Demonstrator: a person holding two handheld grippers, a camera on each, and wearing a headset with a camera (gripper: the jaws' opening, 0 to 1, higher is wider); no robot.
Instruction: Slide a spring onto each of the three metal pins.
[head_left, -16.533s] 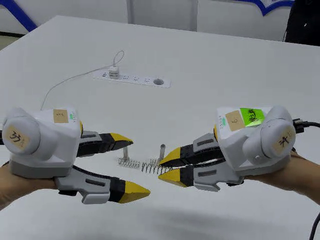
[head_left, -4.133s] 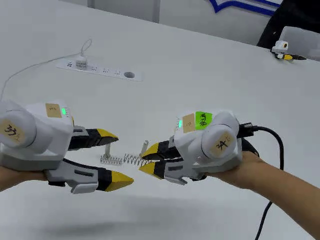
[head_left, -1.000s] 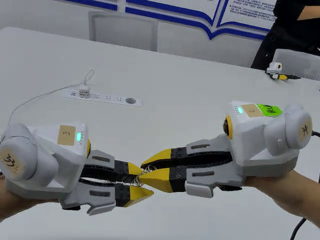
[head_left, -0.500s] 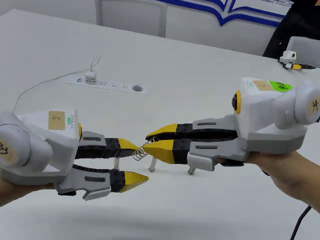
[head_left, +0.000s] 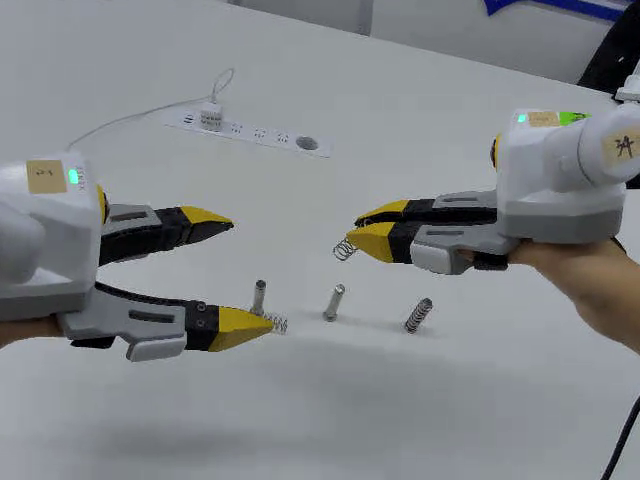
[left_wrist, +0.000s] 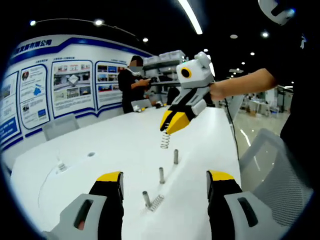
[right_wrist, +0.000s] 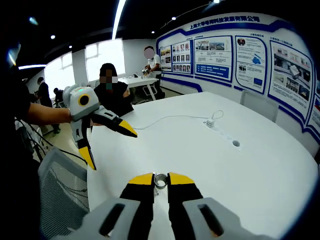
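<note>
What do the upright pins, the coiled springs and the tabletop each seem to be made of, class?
Pins: likely steel, grey with a dull sheen. Springs: thin bright metal wire, wound in open coils. Tabletop: smooth, white and matt, probably laminate or painted board; cannot tell which.

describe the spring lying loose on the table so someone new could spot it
On the white table, find the short row of metal pins. The spring lies on its side at the foot of the leftmost pin, by a yellow tip of the left hand-held gripper. The others differ: the held spring hangs from the right hand-held gripper, and the standing spring tilts at the row's right end.
</note>
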